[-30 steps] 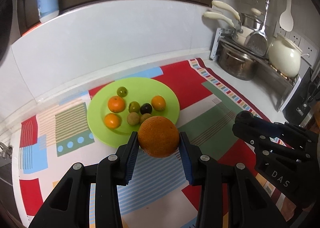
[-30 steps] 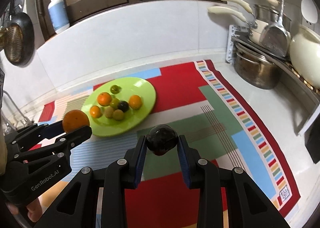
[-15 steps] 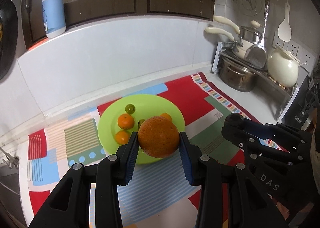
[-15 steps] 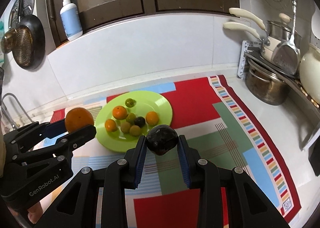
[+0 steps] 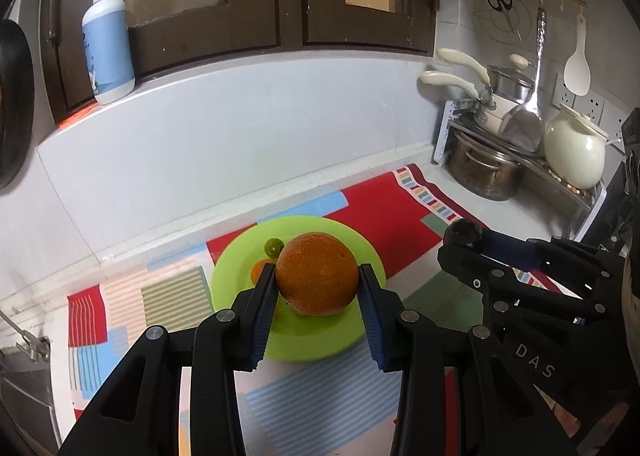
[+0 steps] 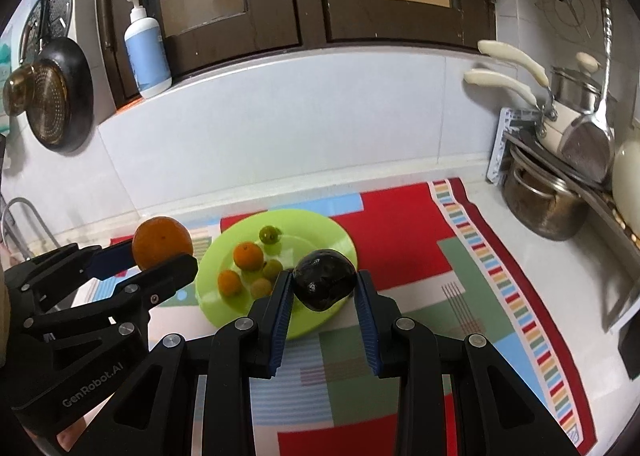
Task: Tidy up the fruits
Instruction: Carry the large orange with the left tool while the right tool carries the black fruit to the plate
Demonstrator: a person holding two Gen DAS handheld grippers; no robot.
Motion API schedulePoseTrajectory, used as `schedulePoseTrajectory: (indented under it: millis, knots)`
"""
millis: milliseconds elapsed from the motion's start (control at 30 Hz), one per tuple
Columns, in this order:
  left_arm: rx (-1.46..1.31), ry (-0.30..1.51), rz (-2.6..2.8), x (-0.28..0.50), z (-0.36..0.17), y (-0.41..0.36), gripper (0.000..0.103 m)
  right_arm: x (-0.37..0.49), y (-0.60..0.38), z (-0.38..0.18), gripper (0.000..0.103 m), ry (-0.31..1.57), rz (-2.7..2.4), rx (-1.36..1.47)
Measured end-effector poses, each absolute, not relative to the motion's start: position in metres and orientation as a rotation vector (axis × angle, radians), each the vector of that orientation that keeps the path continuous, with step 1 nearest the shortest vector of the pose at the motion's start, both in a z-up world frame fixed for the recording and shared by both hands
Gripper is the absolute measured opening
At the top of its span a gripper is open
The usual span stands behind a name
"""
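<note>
Two grippers carry fruit above a green plate on a patterned mat in a small kitchen. The left gripper pinches a large orange between its blue pads, held at centre frame in the left view with the plate directly behind and below it. The right gripper grips a glossy dark fruit, at centre frame in the right view, over the plate's near right part.

The plate sits at centre of both views and holds several small fruits: two small oranges, a green one toward the far rim, and a few yellowish ones in the middle. Its near and right portions look bare.

The step in hand appears to be setting both fruits down on the plate. Done well, each gripper would descend until its fruit touches or nearly touches the plate before the pads part, since both fruits are round and likely to roll. The orange is bulky, so the open left or near part of the plate suits it; the dark fruit fits the bare right side. Lowering one at a time would keep the grippers, now near each other, from colliding and from knocking the small fruits about.

A soap bottle stands at upper left, pots at right.
</note>
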State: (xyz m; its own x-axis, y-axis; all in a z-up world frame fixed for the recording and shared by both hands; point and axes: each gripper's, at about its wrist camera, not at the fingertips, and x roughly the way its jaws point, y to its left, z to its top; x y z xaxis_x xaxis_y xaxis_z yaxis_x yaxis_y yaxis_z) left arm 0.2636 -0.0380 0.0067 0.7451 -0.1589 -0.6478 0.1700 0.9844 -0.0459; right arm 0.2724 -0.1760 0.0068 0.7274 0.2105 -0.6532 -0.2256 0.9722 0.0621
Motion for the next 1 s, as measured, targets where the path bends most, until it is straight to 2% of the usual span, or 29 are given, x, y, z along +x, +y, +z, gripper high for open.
schedulePoseTrajectory:
  millis: [467, 1000]
  knots:
    - [0.015, 0.717, -0.163, 0.295, 0.005, -0.030, 0.039, 0.304, -0.163, 0.008, 0.032, 0.715, 0.256, -0.039]
    - [0.005, 0.778, -0.152, 0.344, -0.028, -0.017, 0.039, 0.351, -0.150, -0.013, 0.032, 0.751, 0.279, -0.060]
